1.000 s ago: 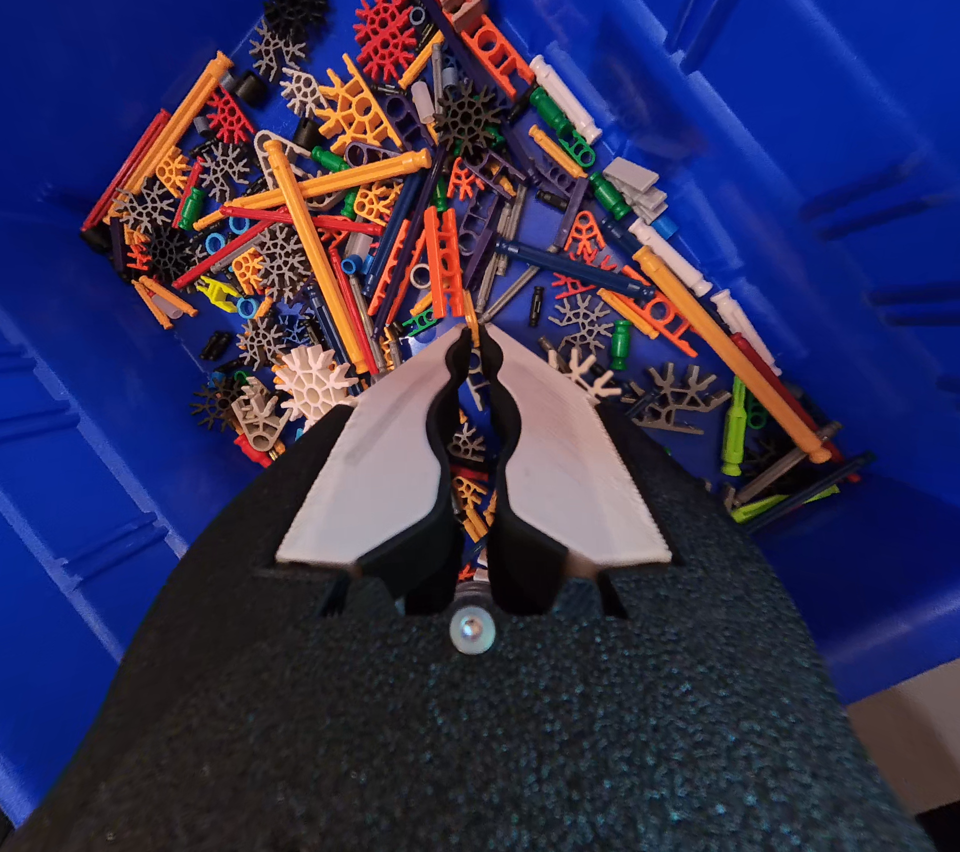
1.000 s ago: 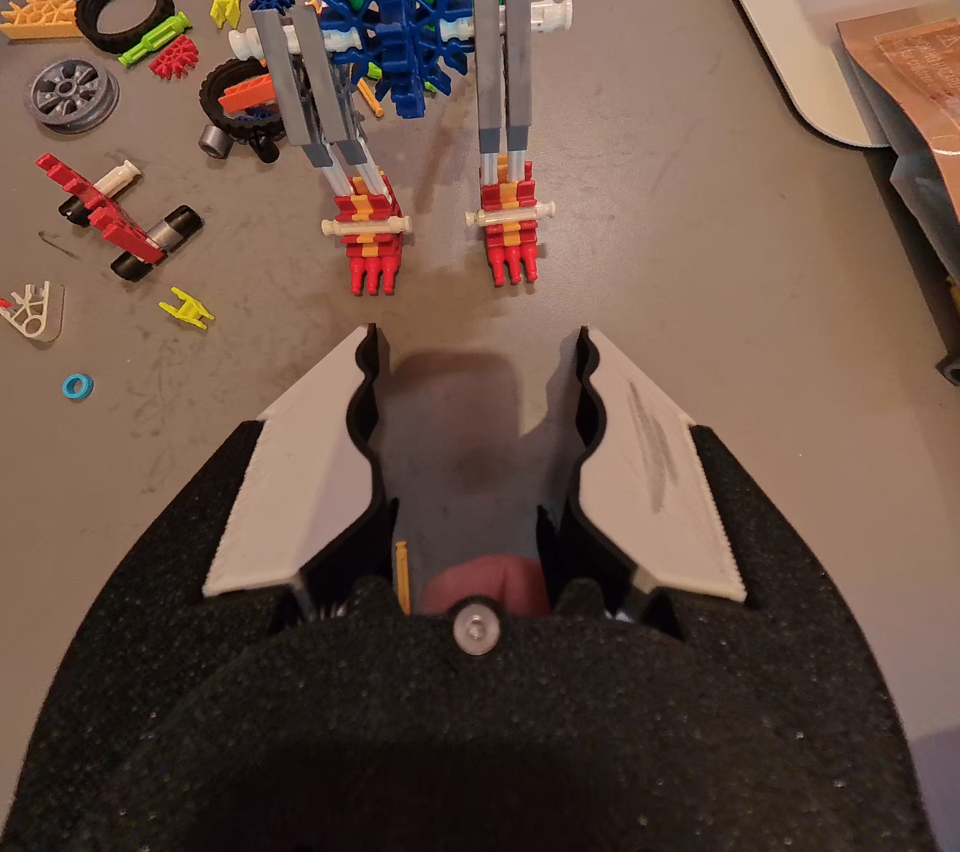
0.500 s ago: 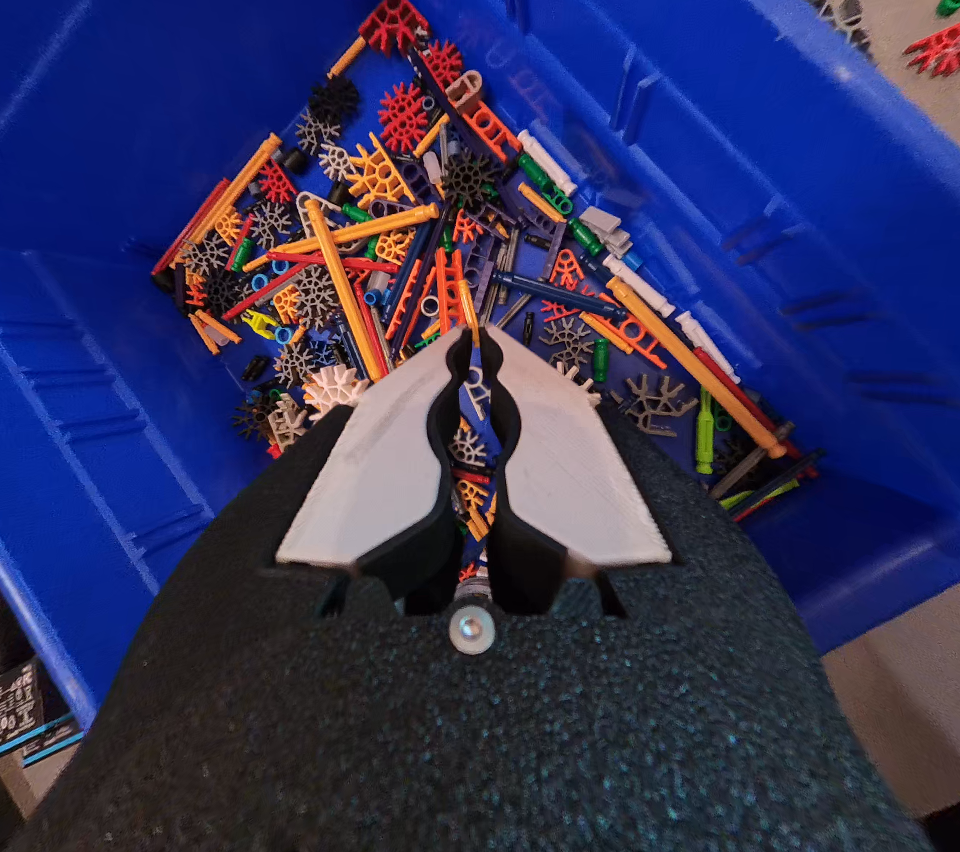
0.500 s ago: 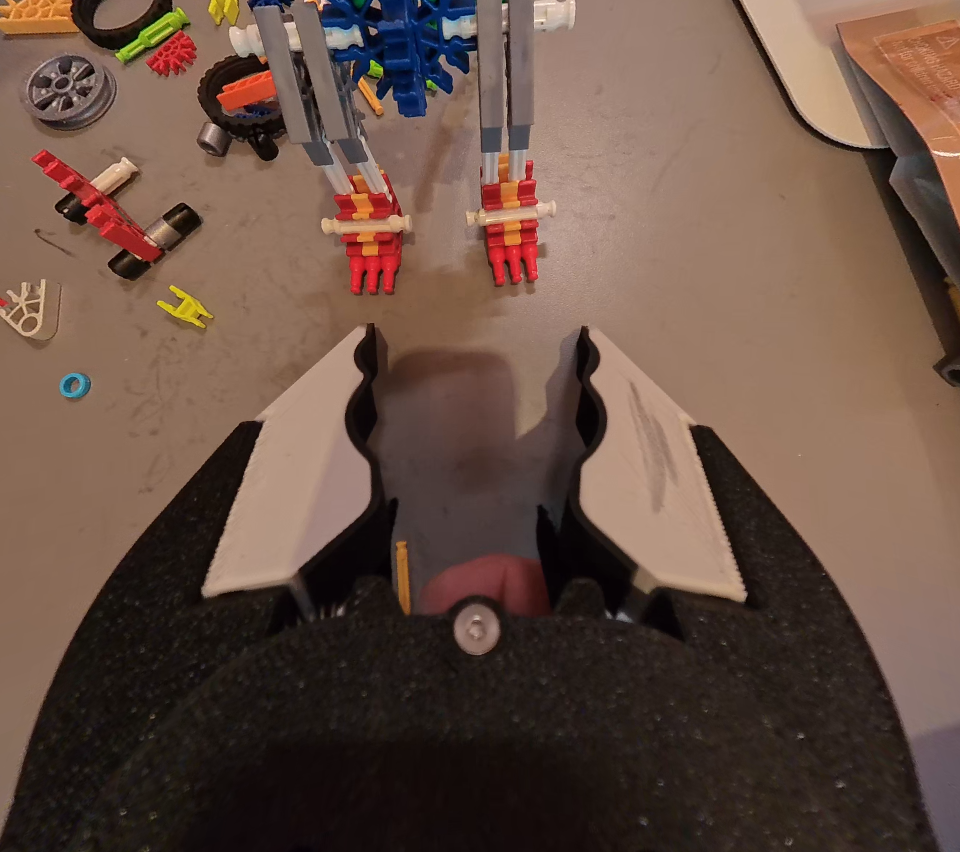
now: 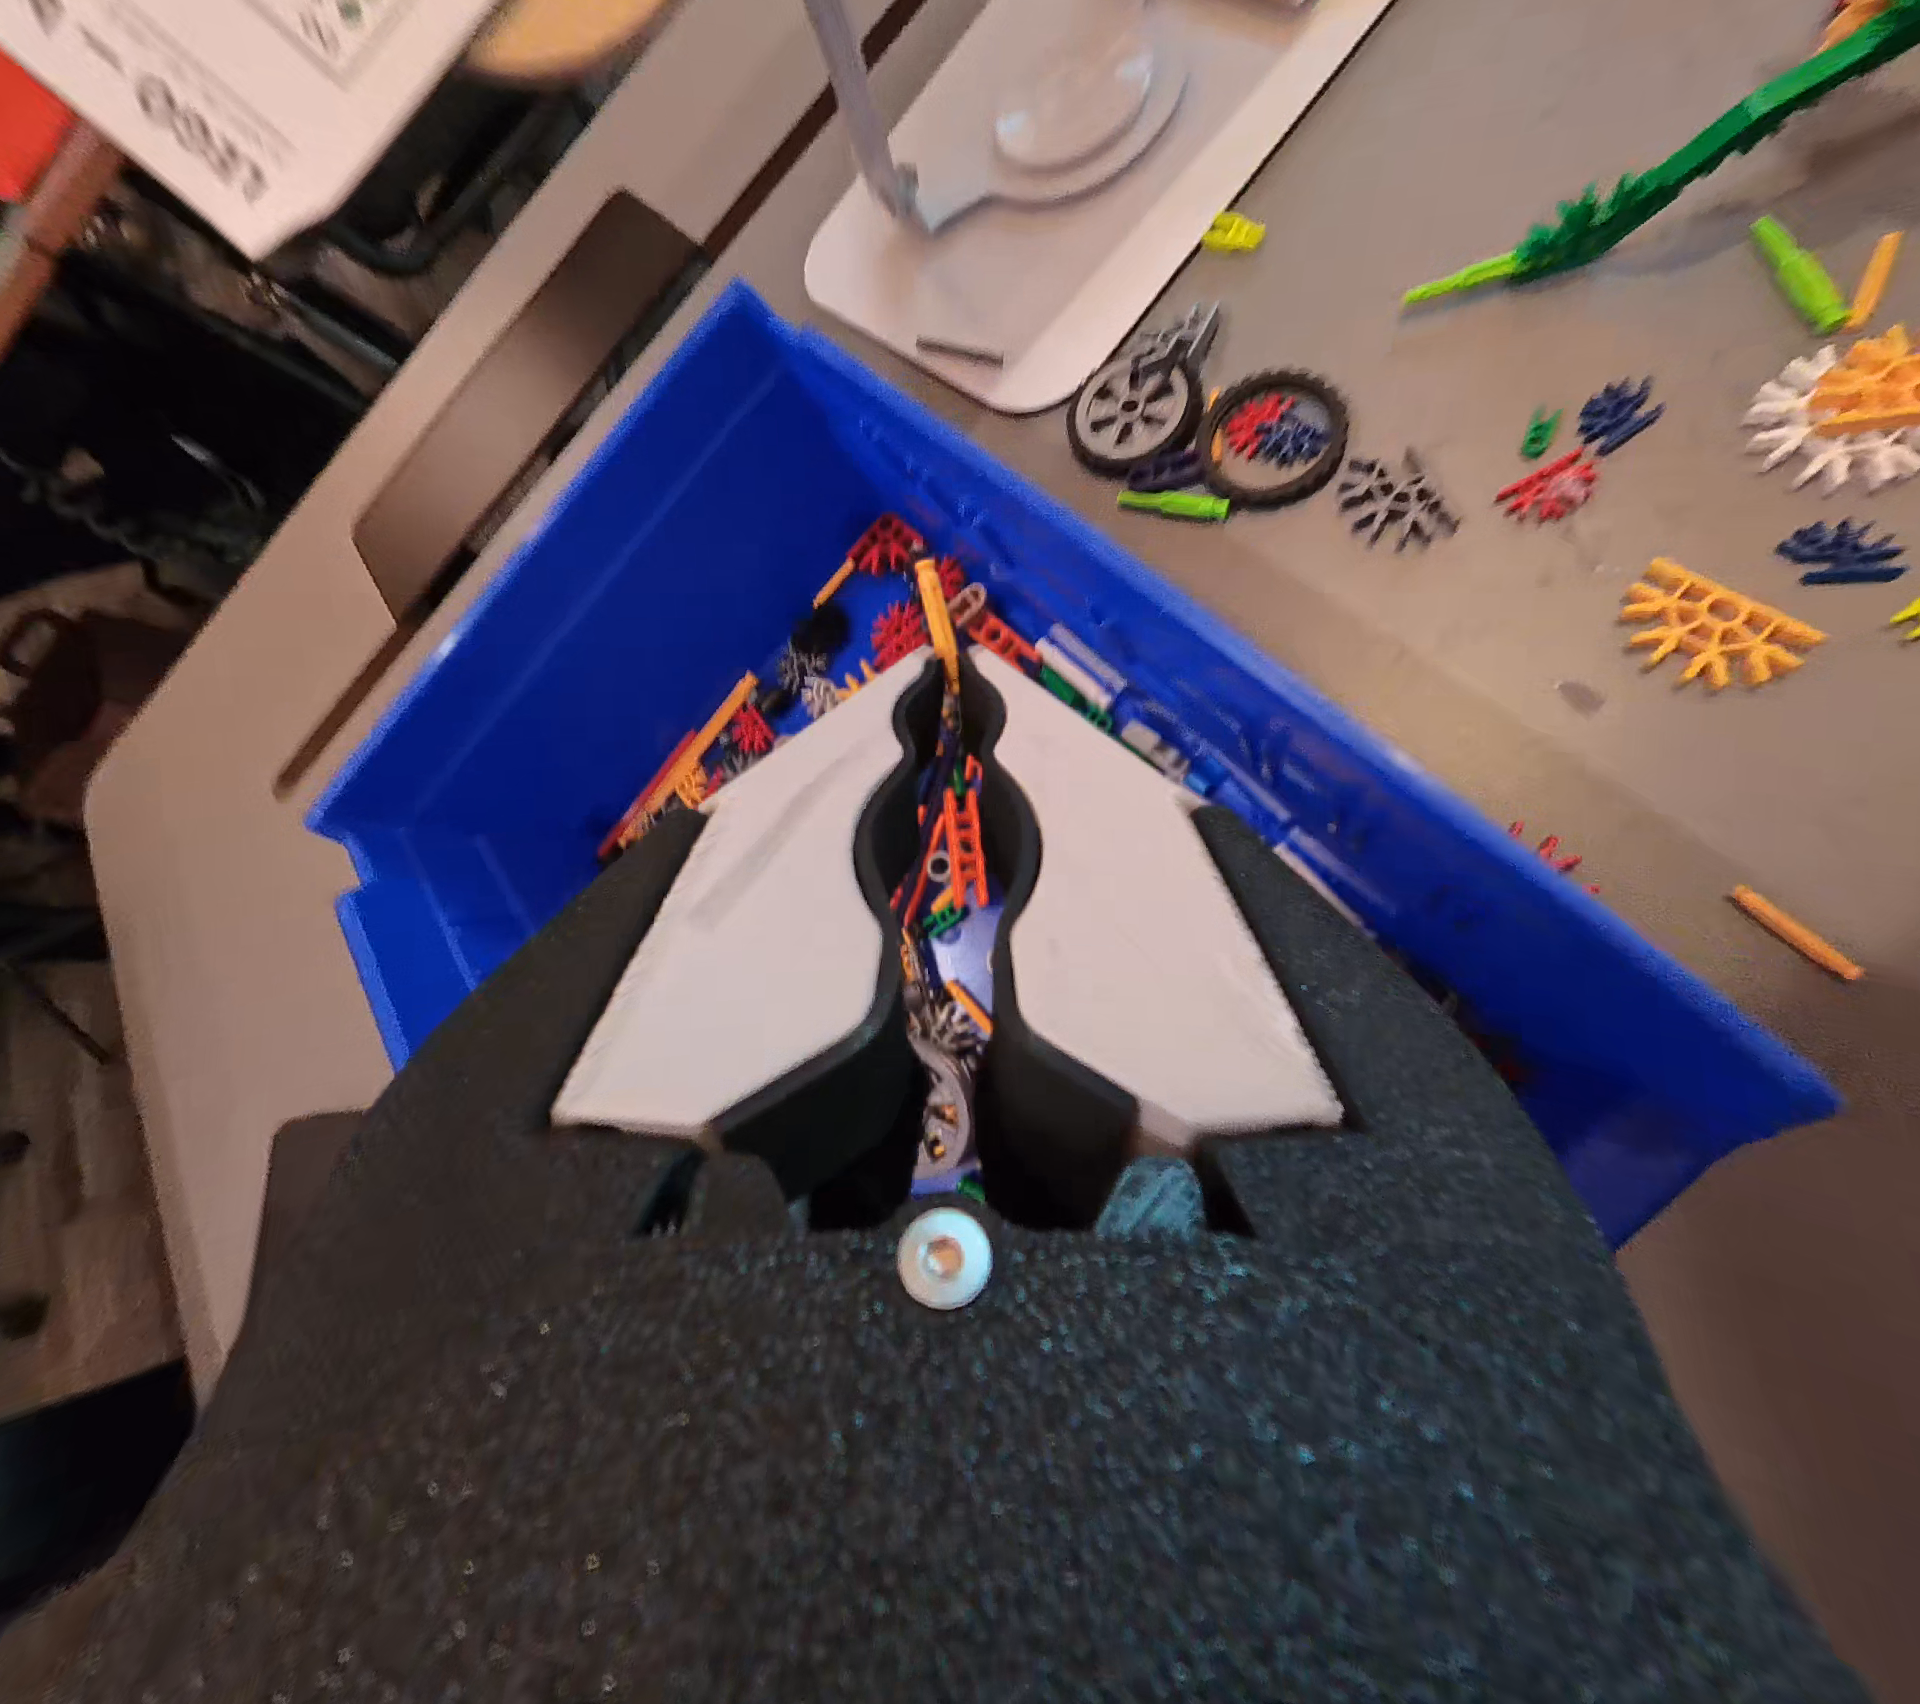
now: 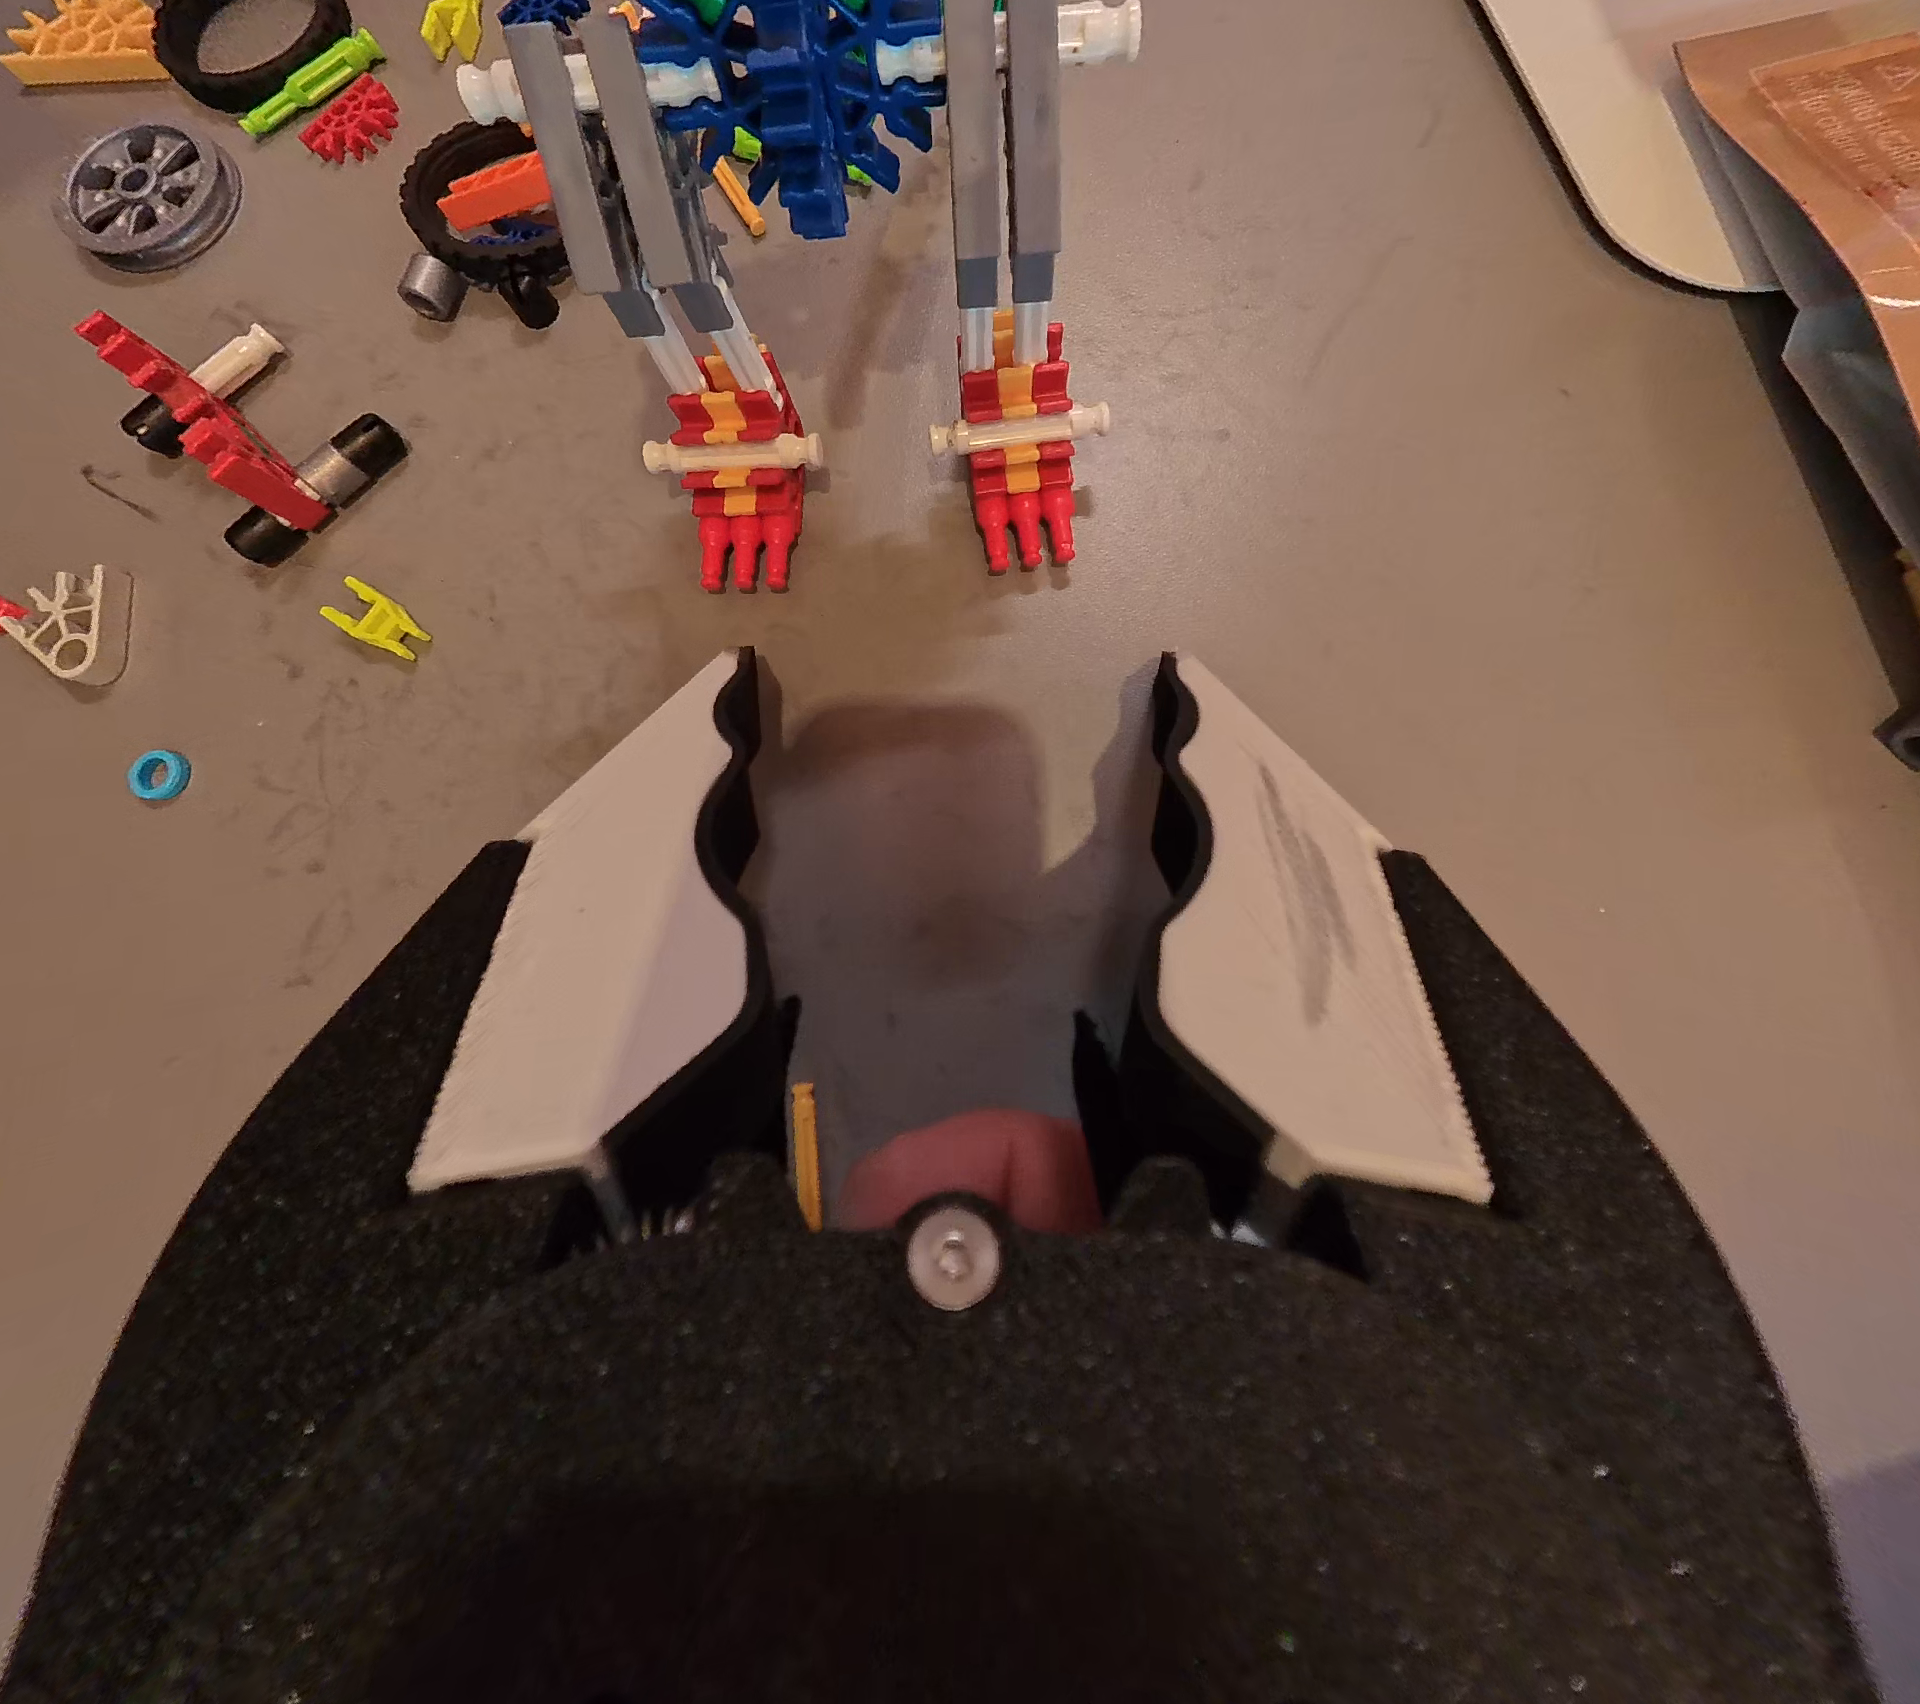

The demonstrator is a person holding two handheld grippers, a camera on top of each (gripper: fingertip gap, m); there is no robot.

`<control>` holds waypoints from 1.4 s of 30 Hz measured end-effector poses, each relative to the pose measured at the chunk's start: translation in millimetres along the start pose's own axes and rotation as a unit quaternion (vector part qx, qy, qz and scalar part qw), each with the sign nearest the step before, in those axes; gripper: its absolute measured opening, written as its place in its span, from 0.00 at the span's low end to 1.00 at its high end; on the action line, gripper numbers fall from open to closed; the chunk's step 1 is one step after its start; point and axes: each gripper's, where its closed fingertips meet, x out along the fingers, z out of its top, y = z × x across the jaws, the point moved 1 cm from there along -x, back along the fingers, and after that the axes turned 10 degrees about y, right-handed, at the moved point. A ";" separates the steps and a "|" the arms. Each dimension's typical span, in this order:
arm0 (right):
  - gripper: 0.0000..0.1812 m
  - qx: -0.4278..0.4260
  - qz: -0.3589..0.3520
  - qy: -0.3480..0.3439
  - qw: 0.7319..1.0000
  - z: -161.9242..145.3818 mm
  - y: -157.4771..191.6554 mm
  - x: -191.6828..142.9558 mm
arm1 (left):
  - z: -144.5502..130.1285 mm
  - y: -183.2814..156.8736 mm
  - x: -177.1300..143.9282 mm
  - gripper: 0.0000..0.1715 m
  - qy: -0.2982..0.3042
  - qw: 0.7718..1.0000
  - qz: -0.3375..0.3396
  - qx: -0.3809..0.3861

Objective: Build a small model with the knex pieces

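My left gripper [image 5: 951,678] is shut on a short orange rod [image 5: 935,620] that sticks out past its tips. It is held above a blue bin [image 5: 582,678] with many loose coloured rods and connectors on its floor. My right gripper [image 6: 956,667] is open and empty, low over the grey table. Just ahead of it stands a built model [image 6: 800,65] with a blue hub, grey legs and two red feet, the left foot [image 6: 743,491] and the right foot [image 6: 1023,470]. A fingertip shows between the right jaws near their base.
A white stand base [image 5: 1091,127] sits beyond the bin. Wheels [image 5: 1132,413], a tyre [image 5: 1273,433] and a yellow connector [image 5: 1714,631] lie on the table to its right. By the model lie a black tyre [image 6: 249,39], a grey hub [image 6: 145,194] and a brown bag [image 6: 1849,127]. Across from one pair of fingers to the other is roughly 35 cm. From the right gripper's tips to the right foot [image 6: 1023,470] is close to 4 cm.
My left gripper has risen out of the blue bin with the orange rod in its tips; the table beyond now shows. The right gripper has not moved.
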 end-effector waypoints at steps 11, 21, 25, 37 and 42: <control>0.42 -0.001 -0.002 0.001 1.000 0.0 -0.1 0.2 | 76.2 -86.0 -8.7 0.00 -0.031 0.980 -0.110 0.163; 0.42 -0.001 -0.001 0.001 1.000 -0.1 0.0 0.1 | 43.0 -168.4 23.4 0.01 0.094 0.933 -0.192 0.289; 0.42 0.000 0.000 0.000 1.000 0.0 -0.1 0.1 | 42.0 -170.6 25.8 0.03 0.095 0.932 -0.178 0.302; 0.42 0.000 -0.001 0.000 1.000 -0.1 0.1 -0.1 | 48.4 -71.1 -8.4 0.07 0.047 0.982 -0.068 0.168; 0.42 0.001 0.001 0.000 1.000 0.0 0.0 -0.2 | -21.6 29.8 10.5 0.06 0.147 0.989 -0.002 0.020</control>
